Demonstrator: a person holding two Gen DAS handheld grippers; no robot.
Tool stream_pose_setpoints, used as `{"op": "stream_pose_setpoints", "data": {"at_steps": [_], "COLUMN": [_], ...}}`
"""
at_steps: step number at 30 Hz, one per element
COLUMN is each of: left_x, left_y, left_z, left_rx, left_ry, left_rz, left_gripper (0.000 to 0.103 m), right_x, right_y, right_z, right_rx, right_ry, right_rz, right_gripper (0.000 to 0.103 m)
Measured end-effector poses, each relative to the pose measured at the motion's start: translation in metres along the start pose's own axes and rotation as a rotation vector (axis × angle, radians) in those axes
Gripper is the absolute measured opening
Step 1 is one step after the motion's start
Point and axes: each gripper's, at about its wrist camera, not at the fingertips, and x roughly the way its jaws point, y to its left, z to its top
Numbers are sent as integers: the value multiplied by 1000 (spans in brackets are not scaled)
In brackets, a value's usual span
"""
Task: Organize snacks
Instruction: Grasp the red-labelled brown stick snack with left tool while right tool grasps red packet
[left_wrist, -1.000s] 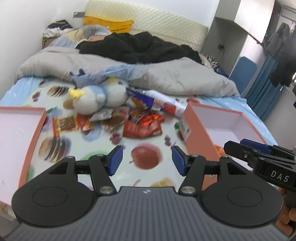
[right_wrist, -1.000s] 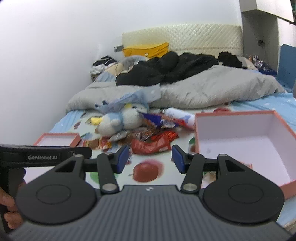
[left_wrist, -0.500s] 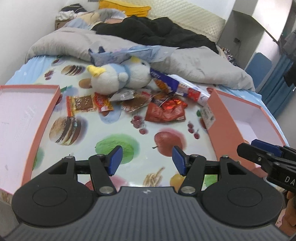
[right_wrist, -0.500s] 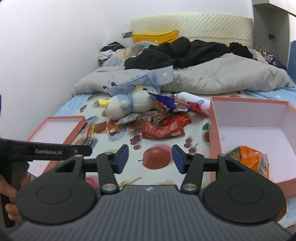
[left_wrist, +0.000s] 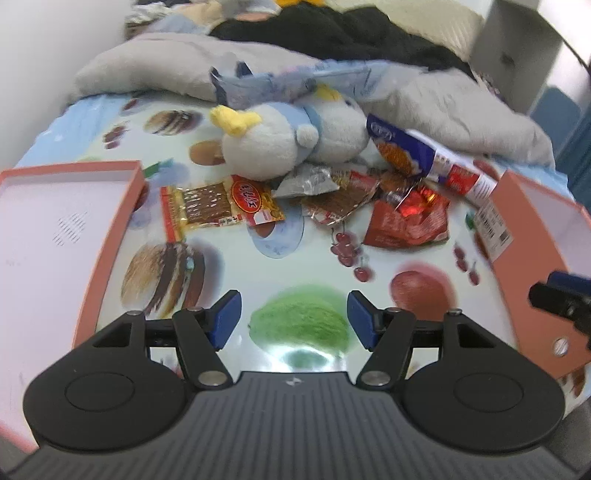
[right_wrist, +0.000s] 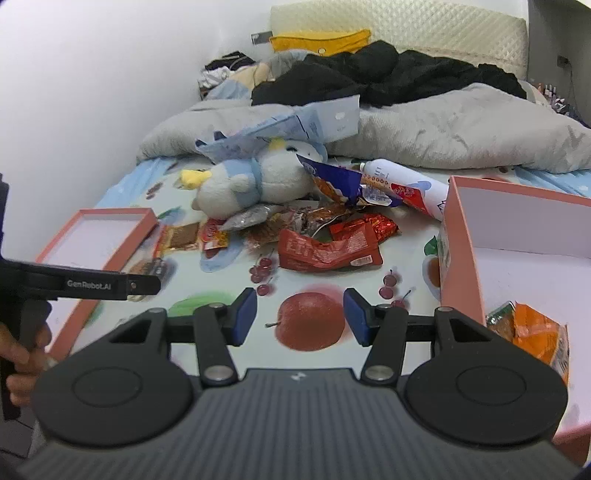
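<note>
Both your grippers have dropped closer to the bed. The deep salmon cardboard box (right_wrist: 517, 236) holds one orange snack packet (right_wrist: 535, 332); the shallow salmon lid (left_wrist: 55, 229) holds nothing. The left gripper (left_wrist: 293, 319) and the right gripper (right_wrist: 299, 317) are both opening, with nothing between the jaws.

left wrist: tilted down, near bed | right wrist: shallower | shared: snack pile (left_wrist: 369, 199)

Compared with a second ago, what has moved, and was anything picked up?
Both grippers moved in toward the snack pile; the left gripper and right gripper are opening, nothing between their fingers. Nothing was picked up. Plush penguin, snacks, orange packet in the pink box lie unchanged.
</note>
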Motion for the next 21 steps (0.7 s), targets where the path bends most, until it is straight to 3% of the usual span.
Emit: {"op": "stream_pose_setpoints", "data": {"at_steps": [2, 11, 13, 21], "left_x": [18, 90, 101, 135], "left_y": [6, 31, 37, 39], "left_z": [7, 42, 54, 84], "left_rx": [49, 291, 334, 598], "left_ry": [13, 110, 125, 211], "left_rz": [16, 41, 30, 13], "left_gripper": [69, 69, 77, 85], "right_x": [12, 78, 91, 140], "right_y": [-3, -12, -13, -11], "right_z": [3, 17, 21, 42], "right_rx": [-1, -76, -106, -316], "right_ry": [9, 88, 106, 178], "right_rz": [-11, -34, -26, 32], "right_gripper": [68, 68, 68, 68]}}
